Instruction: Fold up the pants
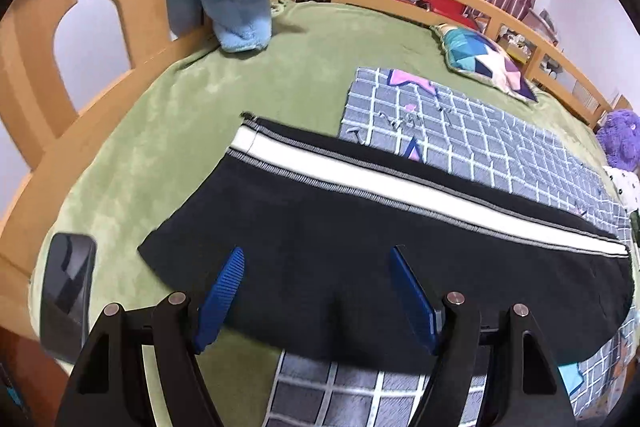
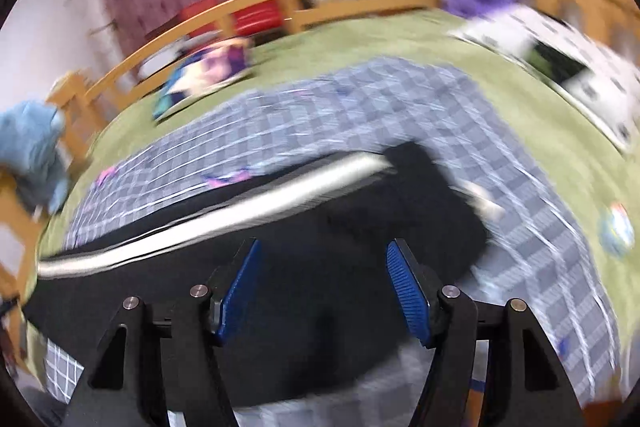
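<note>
I see the black pants (image 1: 360,227) lying flat on the checked blanket (image 1: 500,147), near the bed's front edge. My left gripper (image 1: 318,255) and right gripper (image 2: 322,247) both gape, holding nothing.

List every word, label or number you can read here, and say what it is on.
None can be read.
Grey checked blanket: small marks near the pink star, too small and distorted to read.
Phone: dark screen, no text.
Black pants: no label visible.
Right wrist view: too blurred.
</note>
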A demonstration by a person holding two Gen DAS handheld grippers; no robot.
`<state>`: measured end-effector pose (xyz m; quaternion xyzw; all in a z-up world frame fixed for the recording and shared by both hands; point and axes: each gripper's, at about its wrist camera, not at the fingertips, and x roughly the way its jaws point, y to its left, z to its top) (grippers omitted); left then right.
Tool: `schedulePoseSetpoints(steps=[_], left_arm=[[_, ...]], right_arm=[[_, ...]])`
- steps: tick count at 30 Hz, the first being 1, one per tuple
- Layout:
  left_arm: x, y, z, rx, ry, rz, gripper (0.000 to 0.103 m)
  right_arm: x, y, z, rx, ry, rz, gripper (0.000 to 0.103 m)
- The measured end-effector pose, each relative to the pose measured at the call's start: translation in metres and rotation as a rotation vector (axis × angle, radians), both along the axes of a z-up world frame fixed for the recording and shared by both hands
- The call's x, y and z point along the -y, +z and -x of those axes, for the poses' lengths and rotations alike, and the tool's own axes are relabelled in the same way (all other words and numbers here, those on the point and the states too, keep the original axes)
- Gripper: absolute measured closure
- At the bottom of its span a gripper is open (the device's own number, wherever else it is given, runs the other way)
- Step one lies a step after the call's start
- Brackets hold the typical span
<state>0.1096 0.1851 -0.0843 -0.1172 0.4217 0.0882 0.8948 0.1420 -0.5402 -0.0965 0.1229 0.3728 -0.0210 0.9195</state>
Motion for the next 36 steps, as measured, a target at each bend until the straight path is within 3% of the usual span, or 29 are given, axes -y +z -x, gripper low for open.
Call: schedulePoseSetpoints(steps=[3, 9, 13, 18, 19, 20, 21, 26, 30, 31, 36], left_arm=[[-0.003, -0.002, -0.01, 0.007, -0.025, 0.034, 0.03], [-0.004, -0.008, -0.034, 0.007, -0.077, 0.023, 0.03], [-0.001, -0.016, -0.041, 0.005, -0.12, 0.021, 0.03], [0.006, -0.036, -0.045, -0.007, -0.157, -0.064, 0.03], [0.006, -0.041, -0.045, -0.014, -0.158, -0.075, 0.03], [0.005, -0.043, -0.045, -0.017, -0.16, -0.075, 0.03], [0.003, -0.046, -0.044, -0.018, -0.164, -0.067, 0.03], [-0.007, -0.054, -0.037, -0.018, -0.157, -0.023, 0.03], [-0.014, -0.053, -0.036, -0.013, -0.149, -0.012, 0.03], [-0.016, -0.052, -0.036, -0.008, -0.145, -0.015, 0.03], [-0.024, -0.051, -0.038, -0.004, -0.125, 0.012, 0.03]], right_arm=[[-0.057, -0.001, -0.034, 0.002, 0.122, 0.031, 0.038], [-0.151, -0.02, -0.111, -0.003, 0.347, 0.105, 0.032], [-0.191, -0.046, -0.163, -0.083, 0.481, 0.128, 0.032], [-0.221, -0.087, -0.198, -0.205, 0.567, 0.21, 0.03], [-0.225, -0.091, -0.199, -0.21, 0.573, 0.24, 0.036], [-0.228, -0.091, -0.195, -0.198, 0.58, 0.265, 0.05], [-0.23, -0.09, -0.191, -0.196, 0.616, 0.279, 0.1], [-0.237, -0.074, -0.166, -0.158, 0.667, 0.34, 0.101], [-0.217, -0.047, -0.168, -0.074, 0.612, 0.219, 0.101], [-0.213, -0.046, -0.173, -0.077, 0.602, 0.191, 0.101], [-0.228, -0.055, -0.186, -0.08, 0.568, 0.24, 0.101]])
